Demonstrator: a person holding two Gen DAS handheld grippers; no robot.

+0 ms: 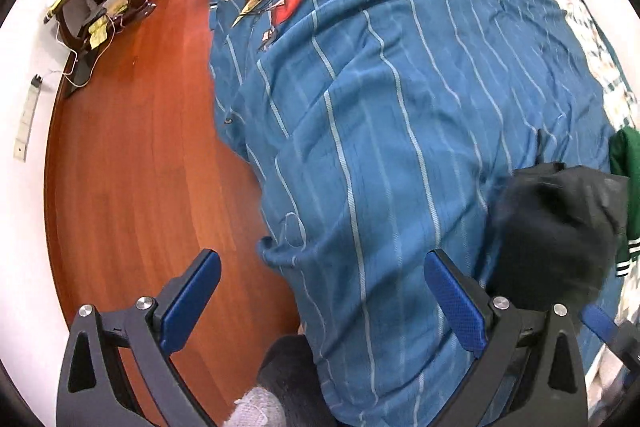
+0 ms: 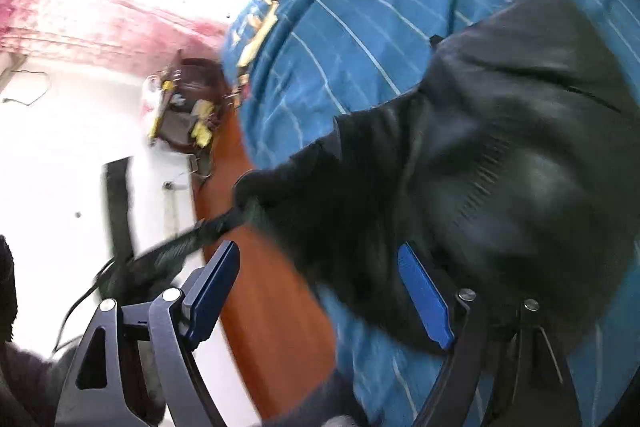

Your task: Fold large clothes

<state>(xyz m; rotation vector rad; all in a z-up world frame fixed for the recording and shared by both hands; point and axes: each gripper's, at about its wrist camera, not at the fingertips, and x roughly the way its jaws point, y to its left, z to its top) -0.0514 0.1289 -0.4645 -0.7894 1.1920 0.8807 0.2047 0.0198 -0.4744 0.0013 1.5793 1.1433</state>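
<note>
Both jaws wide beside black garment [image 2: 500, 147]

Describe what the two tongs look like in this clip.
Both match: the left tongs and right tongs have black angular linkage arms with silver round pivot bolts and triangular cut-outs. Each finger carries a flat blue pad with fine textured grip. No cables or sleeves show.

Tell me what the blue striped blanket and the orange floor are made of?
The blanket looks like soft woven fabric, probably cotton: it wrinkles and drapes, matte with thin pale stripes. The floor looks like polished wood or laminate: reddish, smooth, with a faint sheen.
</note>
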